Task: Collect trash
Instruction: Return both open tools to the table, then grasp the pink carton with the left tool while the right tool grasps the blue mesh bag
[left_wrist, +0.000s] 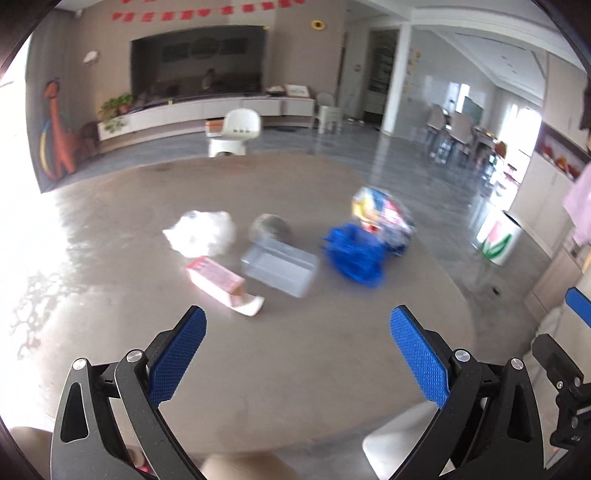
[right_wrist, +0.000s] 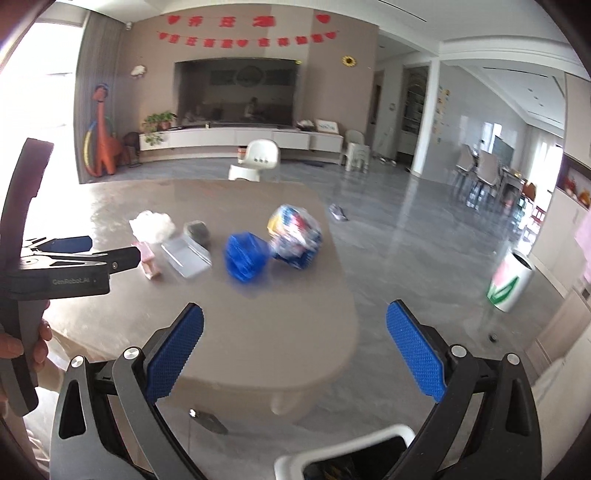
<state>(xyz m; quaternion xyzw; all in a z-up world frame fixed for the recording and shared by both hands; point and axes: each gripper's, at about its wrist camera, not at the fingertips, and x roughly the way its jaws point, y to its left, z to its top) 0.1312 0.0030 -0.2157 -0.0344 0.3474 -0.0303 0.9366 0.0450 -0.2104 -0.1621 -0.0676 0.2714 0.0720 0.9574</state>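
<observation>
Two grippers are hovering over the near edge of a rounded beige worktop (left_wrist: 258, 387), both with their blue pads spread wide apart and nothing between them. The left gripper (left_wrist: 297, 354) is facing the trash from nearer in, while the right gripper (right_wrist: 293, 354) is hanging beyond the worktop's near rim, to the right of the left one.

Taking the clear plastic box (left_wrist: 279, 267) at the middle of the worktop as the landmark, the trash is lying in a loose row around it. A multicoloured plastic bag (left_wrist: 382, 218) is sitting furthest to its right, with a crumpled blue bag (left_wrist: 354, 256) between the two, just beside the bag. A white crumpled wad (left_wrist: 201, 232) is resting to the box's left and further back. A pink carton (left_wrist: 218, 280) is lying on its side just left of the box, nearer the grippers. A grey lump (left_wrist: 269, 227) is sitting right behind the box, seemingly touching it.

A white bin with a green leaf print (right_wrist: 509, 284) is standing on the floor, well to the right of the box.
</observation>
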